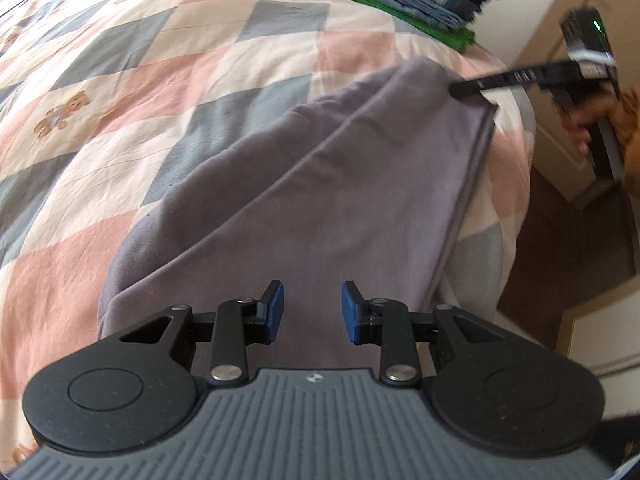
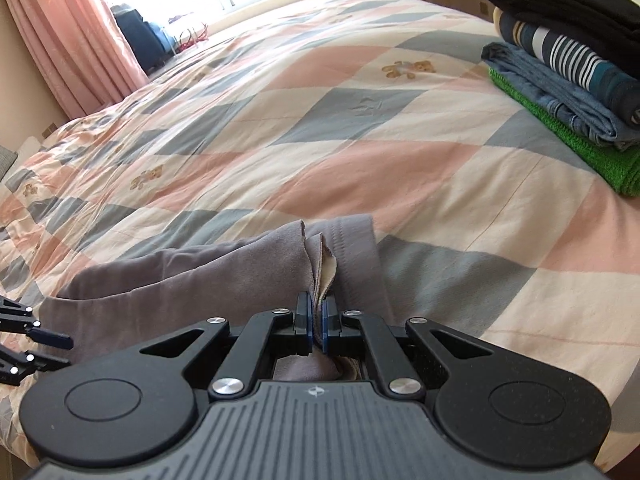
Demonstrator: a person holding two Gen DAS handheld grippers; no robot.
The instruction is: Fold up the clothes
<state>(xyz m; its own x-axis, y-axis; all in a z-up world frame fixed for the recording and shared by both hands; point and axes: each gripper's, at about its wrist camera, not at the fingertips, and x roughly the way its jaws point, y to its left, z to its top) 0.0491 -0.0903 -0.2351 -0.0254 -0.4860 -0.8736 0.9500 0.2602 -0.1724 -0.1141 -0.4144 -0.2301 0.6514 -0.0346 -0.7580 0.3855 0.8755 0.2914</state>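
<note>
While bed (image 2: pixel 400 168) holds folded stack (image 2: pixel 568 68).

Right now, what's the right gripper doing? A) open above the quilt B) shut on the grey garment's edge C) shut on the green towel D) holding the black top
B: in the right wrist view the right gripper has its pads closed on an edge of the grey garment; the left wrist view shows its tip at that garment's far corner.
</note>
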